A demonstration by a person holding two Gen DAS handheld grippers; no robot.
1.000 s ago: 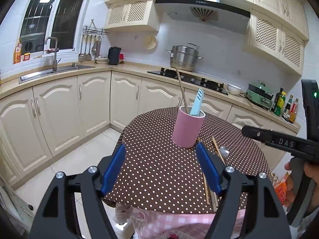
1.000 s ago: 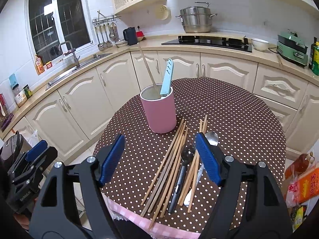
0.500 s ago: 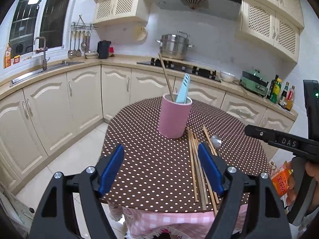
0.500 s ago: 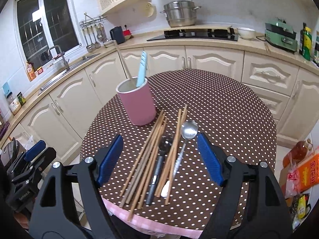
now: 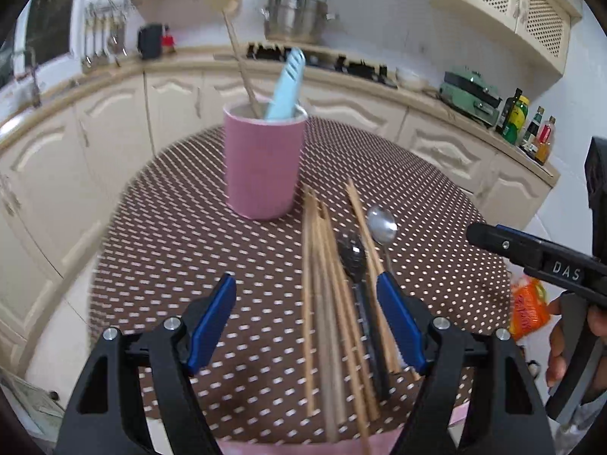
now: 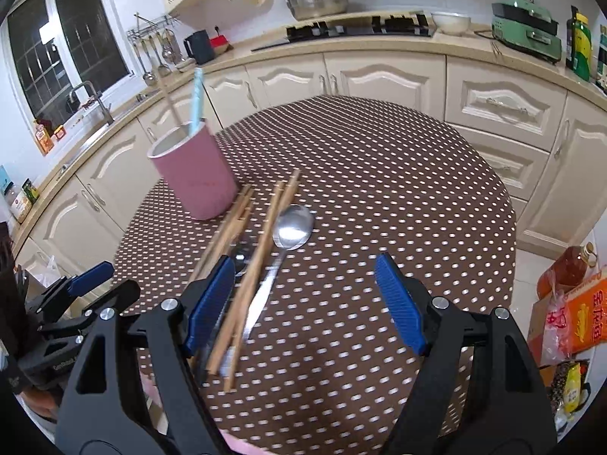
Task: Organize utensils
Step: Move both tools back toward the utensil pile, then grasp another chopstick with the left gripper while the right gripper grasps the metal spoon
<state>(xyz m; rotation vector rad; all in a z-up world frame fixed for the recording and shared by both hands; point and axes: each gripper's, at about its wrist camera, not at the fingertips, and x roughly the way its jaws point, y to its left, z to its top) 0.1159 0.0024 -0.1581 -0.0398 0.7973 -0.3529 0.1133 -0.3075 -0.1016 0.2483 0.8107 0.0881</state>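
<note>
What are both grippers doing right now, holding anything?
Left gripper: open, holding nothing, above the chopsticks on the table.
Right gripper: open, holding nothing, over the silver spoon.

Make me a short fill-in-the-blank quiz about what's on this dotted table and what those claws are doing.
1. The holder standing on the table is coloured ____.
2. Both the left claw and the right claw are ____, gripping nothing.
3. Lying beside the chopsticks, the shiny silver utensil is a ____.
4. The tall item sticking out of the holder is light ____.

Missing words: pink; open; spoon; blue
</note>
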